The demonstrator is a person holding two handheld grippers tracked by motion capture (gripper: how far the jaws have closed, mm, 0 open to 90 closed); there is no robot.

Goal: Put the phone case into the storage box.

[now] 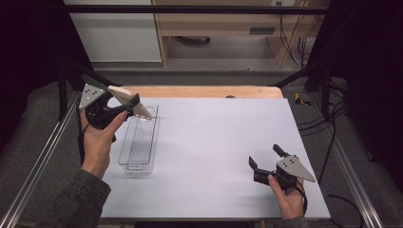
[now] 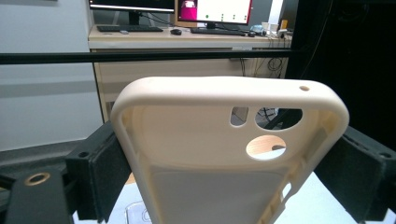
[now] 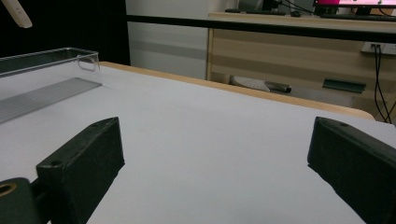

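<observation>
Two grippers are in play, and in the high view your left gripper (image 1: 124, 110) holds a cream phone case (image 1: 129, 101) over the far end of the clear tray (image 1: 139, 141), whose long axis runs away from you along the left side of the white table (image 1: 214, 142). The case tilts, its upper end toward the far left corner and its lower end above the tray's far wall; whether it touches the rim I cannot tell. Your right gripper (image 1: 266, 159) sits low near the front right, well apart from tray and case, so your left hand (image 1: 97, 142) is the nearer by far. From the left gripper view, the jaws press the case (image 2: 224, 154) on its two long edges, hollow side facing the camera, camera cut-outs at the top; a bit of tray (image 2: 137, 213) shows just below. From the right gripper view, the jaws stand wide apart with nothing between them, open table ahead, the tray (image 3: 51, 77) off to its left. Judging by this, lowering the case lengthwise into the tray needs its long axis swung parallel to the tray walls; room inside looks free.
</observation>
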